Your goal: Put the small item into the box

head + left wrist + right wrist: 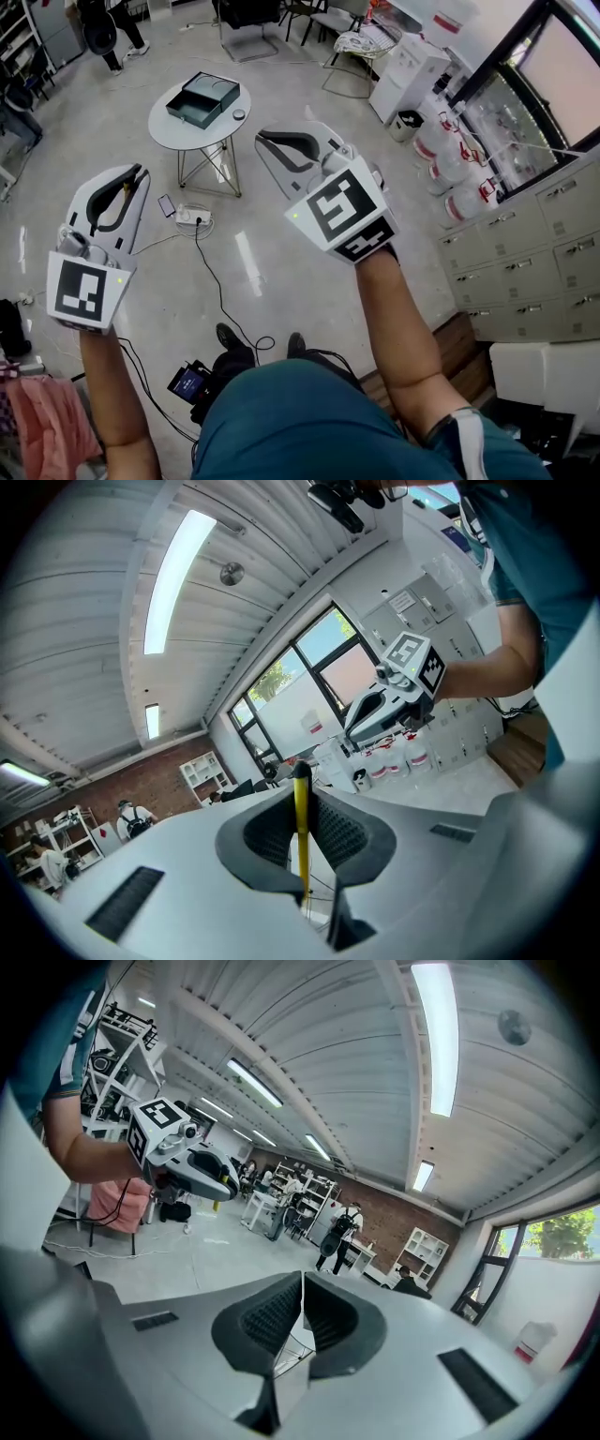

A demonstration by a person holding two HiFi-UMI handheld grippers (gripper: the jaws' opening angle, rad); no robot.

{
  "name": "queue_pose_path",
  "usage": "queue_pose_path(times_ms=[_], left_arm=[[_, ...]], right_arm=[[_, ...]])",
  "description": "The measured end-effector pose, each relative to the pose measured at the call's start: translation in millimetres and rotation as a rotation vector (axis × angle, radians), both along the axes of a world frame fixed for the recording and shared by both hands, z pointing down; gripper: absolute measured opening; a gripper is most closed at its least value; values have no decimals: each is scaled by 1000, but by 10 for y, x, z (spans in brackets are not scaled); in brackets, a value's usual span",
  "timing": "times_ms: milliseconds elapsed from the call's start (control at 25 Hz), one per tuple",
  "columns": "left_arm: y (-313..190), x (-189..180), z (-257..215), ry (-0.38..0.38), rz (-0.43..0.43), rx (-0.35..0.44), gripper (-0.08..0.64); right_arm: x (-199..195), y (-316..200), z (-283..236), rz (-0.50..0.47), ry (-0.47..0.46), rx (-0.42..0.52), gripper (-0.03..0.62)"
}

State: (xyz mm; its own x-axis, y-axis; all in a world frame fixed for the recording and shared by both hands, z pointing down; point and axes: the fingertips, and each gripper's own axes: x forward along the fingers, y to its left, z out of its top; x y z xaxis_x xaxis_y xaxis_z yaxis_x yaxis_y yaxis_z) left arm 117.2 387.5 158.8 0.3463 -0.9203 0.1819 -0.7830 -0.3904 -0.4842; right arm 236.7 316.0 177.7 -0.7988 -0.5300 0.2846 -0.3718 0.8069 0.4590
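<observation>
**A:** What have the left jaws got?

**B:** On my left gripper [302, 789] the jaws are nearly together, pinching a thin yellow item [301, 827]. It stands upright between the pads with its dark tip poking past them. I take it for the small item. Something that slim needs only a narrow pinch, and lying along the pads should keep it from swinging.

**A:** And the right?

**B:** On the right gripper [302, 1283] the jaws are pressed together with nothing between them. I hold it beside the left one, spare, perhaps to steady the box later.

**A:** Where's the box?

**B:** The box [202, 98] sits open on the round bench [173, 131]. It is well ahead of both pairs of jaws and lower, roughly between their lines. A small round thing [238, 114] lies on the bench just beside it, on the right jaws' side.

**A:** Anything in the way?

**B:** Nothing stands between the jaws and the bench. On the floor short of it, ahead of the left jaws, a power strip [194, 217] and its cable [216, 281] trail back toward me. I judge that a tripping risk. The bottles [450, 169] are well off beyond the right jaws.
</observation>
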Motion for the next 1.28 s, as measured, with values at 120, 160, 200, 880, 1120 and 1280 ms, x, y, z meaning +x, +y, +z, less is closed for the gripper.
queue_pose_path(times_ms=[120, 160, 200, 880, 1120, 1280], left_arm=[[-143, -346, -17, 6, 23, 0, 49], [-190, -467, -12, 7, 32, 1, 49], [-234, -587, -2, 8, 41, 1, 49], [-534, -1776, -115, 51, 137, 34, 49], [-758, -2031, -40, 50, 95, 23, 49], [-1036, -2151, -1, 36, 37, 20, 49]], right_arm=[[-302, -98, 2, 29, 5, 0, 38], [-407, -128, 12, 38, 8, -1, 38], [-514, -158, 24, 48, 10, -2, 38], [-1676, -316, -79, 130, 55, 15, 38], [-1938, -650, -32, 95, 49, 12, 38], [-2090, -1009, 21, 36, 36, 4, 38]])
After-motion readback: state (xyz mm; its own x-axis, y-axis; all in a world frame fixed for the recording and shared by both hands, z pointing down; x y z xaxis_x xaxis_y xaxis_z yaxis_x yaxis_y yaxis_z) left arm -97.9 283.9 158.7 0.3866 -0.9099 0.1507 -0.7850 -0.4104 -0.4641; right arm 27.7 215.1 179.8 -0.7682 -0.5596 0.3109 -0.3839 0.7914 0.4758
